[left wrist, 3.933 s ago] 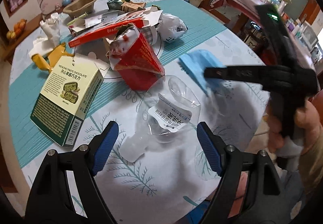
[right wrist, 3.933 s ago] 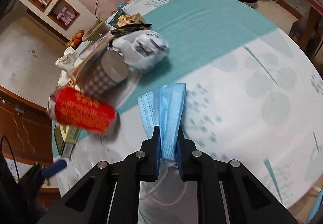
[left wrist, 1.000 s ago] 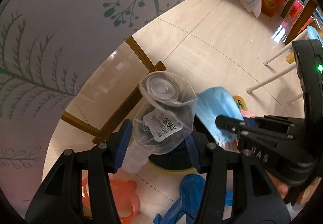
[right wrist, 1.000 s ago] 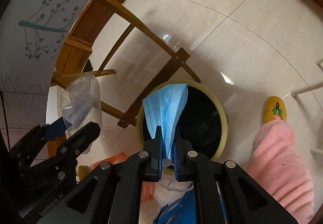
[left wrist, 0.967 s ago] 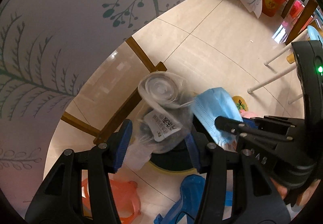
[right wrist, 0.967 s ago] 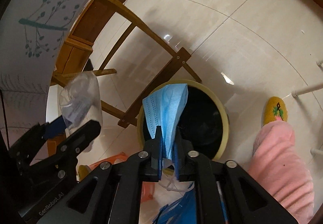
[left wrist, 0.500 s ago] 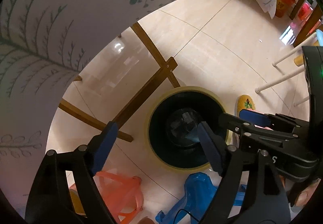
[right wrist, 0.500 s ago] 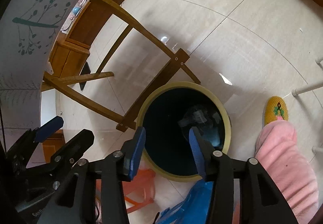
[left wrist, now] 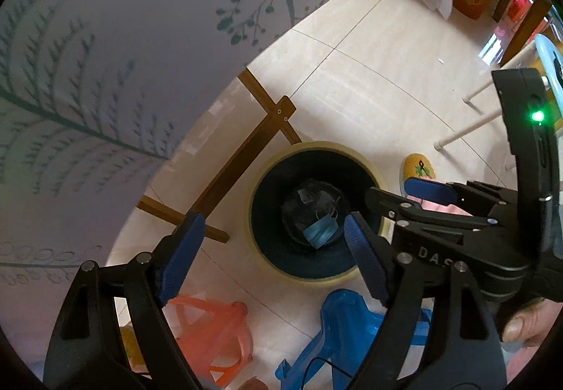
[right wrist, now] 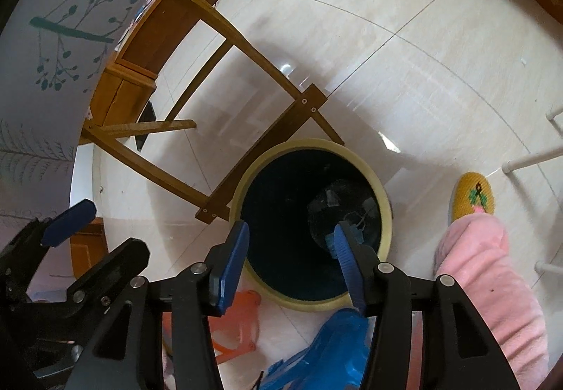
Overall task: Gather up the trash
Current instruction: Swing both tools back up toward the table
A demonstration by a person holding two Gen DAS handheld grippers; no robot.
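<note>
Left wrist view.
- Left gripper [left wrist: 271, 249]: one pair of black tongs with two ribbed blue pads, spread wide and holding nothing. It hangs above the bin.
- Right gripper [left wrist: 397, 195]: seen from the side at right, black, with blue pads and a green light on its body; a thumb shows below it. Nothing lies between its jaws.
- Bin [left wrist: 262, 172]: one, round, with a pale yellow rim and a black liner. It stands on the floor beside a wooden table frame [left wrist: 246, 151].
- Face mask [left wrist: 320, 230]: one, blue pleated fabric, crumpled, at the bottom of the bin.
- Plastic bottle [left wrist: 308, 198]: one, clear and crushed with a white label, under and beside the mask.
- Tablecloth [left wrist: 123, 56]: white with a dark leaf and branch print, overhanging at upper left.
- Plastic bags: one orange [left wrist: 211, 330] and one blue [left wrist: 337, 323], both thin and crinkled, on the tiles near the bin.

Right wrist view.
- Right gripper [right wrist: 288, 260]: its jaws are opening, about half spread, with nothing between them, over the bin [right wrist: 385, 200].
- Left gripper [right wrist: 91, 231]: at lower left, jaws apart and empty.
- Mask [right wrist: 355, 231]: only a sliver shows behind the right pad; the bottle [right wrist: 337, 200] glints in the dark liner.
- Slipper [right wrist: 473, 195]: one, yellow knit with an embroidered flower, below a fuzzy pink trouser leg [right wrist: 489, 277].
</note>
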